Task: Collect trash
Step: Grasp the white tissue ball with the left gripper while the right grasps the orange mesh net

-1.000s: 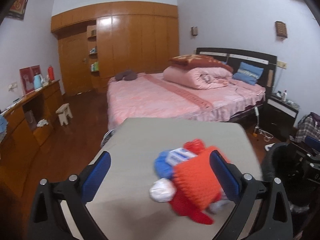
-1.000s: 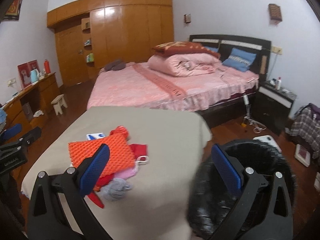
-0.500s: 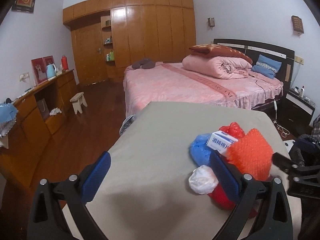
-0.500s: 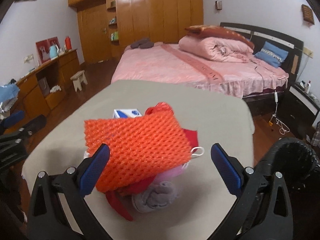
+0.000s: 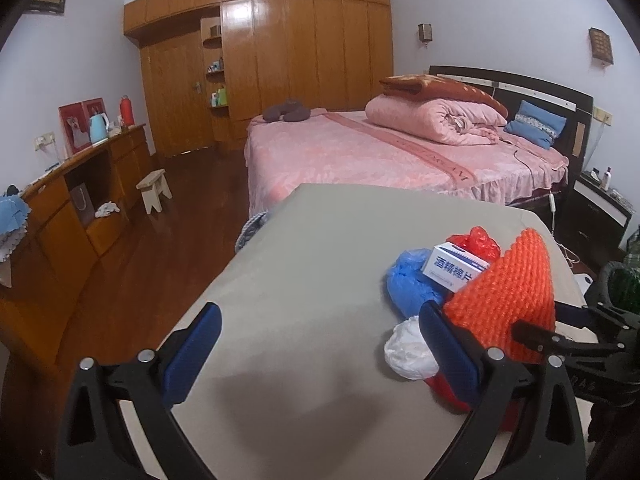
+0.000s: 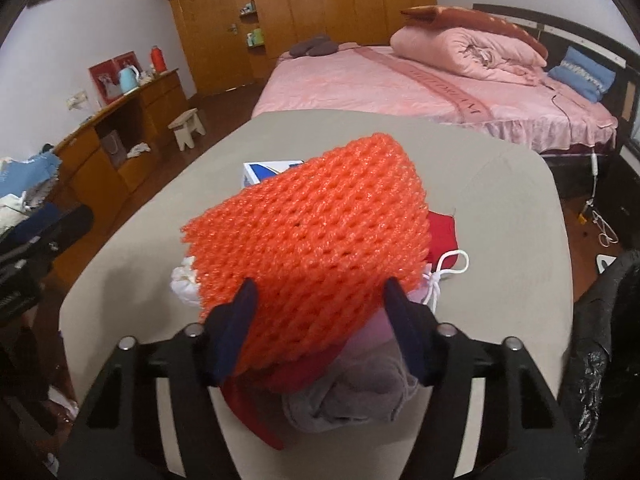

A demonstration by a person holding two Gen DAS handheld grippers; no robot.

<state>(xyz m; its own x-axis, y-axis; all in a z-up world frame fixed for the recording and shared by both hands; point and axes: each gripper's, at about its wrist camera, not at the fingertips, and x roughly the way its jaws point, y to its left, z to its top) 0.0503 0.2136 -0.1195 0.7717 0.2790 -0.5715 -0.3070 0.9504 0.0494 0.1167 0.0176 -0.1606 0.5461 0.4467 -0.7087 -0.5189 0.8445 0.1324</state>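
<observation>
Here the right gripper [image 6: 318,312] pinches the orange foam net [image 6: 316,236] at lower centre; the left gripper [image 5: 320,344] hangs wide open, empty, leftward.

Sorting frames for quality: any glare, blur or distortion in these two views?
Left wrist view: glare on the wardrobe, fisheye bending with dark corners, a soft shadow on the table. Right wrist view: sharp orange foam net, same bending, slightly soft edges.

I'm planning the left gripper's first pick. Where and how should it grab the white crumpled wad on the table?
Pinch the white crumpled wad across its rounded middle, coming straight down from above on the bare-table side. It is a soft lump, its far side tucked against the blue plastic bag and the orange foam net. The left gripper stands open beside it.
</observation>
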